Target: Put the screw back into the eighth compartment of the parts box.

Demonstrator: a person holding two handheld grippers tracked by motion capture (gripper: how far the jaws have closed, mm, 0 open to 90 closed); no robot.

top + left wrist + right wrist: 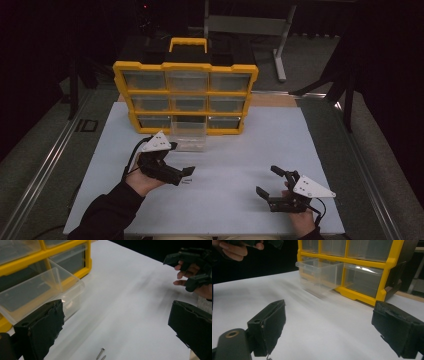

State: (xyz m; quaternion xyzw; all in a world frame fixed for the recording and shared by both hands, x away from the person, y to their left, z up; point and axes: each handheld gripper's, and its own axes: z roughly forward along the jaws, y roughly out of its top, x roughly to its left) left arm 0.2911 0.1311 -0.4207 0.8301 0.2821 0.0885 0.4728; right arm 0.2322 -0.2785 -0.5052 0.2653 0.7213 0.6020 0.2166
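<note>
On a white table [240,165] in a dark room, both grippers' jaws apart, screws [187,180] nearby.

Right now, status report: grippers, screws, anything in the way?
Left gripper open, above the screws. Right gripper open, empty. Clear drawer pulled out of yellow organizer. Nothing between screws and drawer.

Open white table [235,165] ahead — only the pulled-out drawer [188,135] juts out.
</note>
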